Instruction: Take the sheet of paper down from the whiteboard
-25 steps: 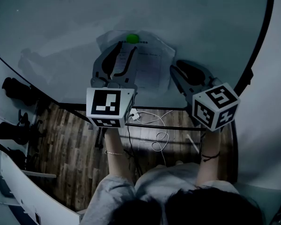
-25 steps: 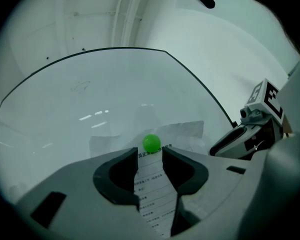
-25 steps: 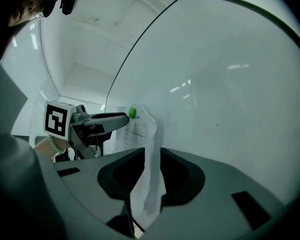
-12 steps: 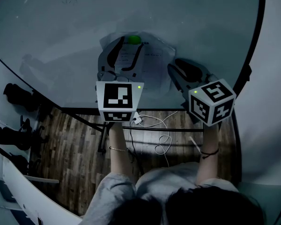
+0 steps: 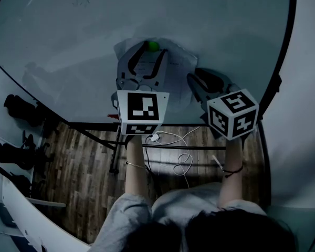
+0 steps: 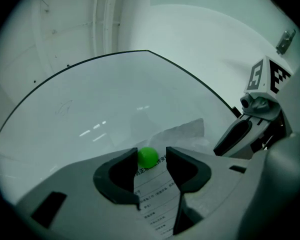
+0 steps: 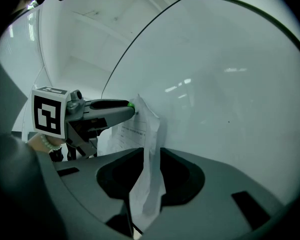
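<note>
Head view showed one whiteboard with one sheet of paper on it under one green magnet, with bare board all around. Left gripper view showed the left gripper, its jaws just opened wide, with the magnet between their tips. Right gripper view showed the right gripper pinching the sheet's right edge.

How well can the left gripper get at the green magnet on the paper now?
Probably yes: the left gripper has just been opening its jaws, and the green magnet sits between their tips with nothing blocking. The right gripper grips the paper at its side edge, away from the magnet.
</note>
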`<state>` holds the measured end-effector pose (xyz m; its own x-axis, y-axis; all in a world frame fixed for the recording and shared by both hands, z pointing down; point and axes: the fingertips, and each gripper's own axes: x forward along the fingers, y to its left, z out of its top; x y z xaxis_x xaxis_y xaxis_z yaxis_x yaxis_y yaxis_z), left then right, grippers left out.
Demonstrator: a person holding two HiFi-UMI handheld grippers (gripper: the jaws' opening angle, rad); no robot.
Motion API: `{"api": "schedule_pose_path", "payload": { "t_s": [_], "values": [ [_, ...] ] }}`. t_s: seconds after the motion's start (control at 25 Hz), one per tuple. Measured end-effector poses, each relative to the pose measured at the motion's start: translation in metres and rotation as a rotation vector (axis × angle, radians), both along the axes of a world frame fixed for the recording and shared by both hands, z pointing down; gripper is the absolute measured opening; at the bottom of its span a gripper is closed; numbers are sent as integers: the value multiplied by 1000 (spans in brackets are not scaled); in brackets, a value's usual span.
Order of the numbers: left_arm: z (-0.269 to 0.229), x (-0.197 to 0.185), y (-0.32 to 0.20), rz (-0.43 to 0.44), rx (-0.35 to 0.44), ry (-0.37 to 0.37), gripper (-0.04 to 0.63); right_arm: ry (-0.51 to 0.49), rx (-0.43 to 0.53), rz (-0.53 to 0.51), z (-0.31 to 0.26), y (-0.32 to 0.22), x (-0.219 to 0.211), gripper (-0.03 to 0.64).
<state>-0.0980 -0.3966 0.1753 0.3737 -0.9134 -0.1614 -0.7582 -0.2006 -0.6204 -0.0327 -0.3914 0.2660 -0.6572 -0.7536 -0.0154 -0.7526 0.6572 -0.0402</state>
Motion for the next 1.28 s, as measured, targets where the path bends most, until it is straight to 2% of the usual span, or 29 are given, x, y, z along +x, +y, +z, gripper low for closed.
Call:
{"api": "schedule_pose_path", "payload": {
  "t_s": [0.24, 0.36, 0.52, 1.28],
  "values": [
    [2, 1, -4, -4, 32, -6, 171, 16, 4, -12, 0, -2, -7, 84],
    [-1, -2, -5, -17, 48, 3, 132, 28, 12, -7, -1, -4, -6, 41],
    [0, -3, -5, -19, 52, 5, 132, 46, 21, -8, -2, -4, -7, 11],
    [1, -1, -4, -5, 41, 21, 130, 26, 0, -5, -2, 3, -4, 3]
  ]
}}
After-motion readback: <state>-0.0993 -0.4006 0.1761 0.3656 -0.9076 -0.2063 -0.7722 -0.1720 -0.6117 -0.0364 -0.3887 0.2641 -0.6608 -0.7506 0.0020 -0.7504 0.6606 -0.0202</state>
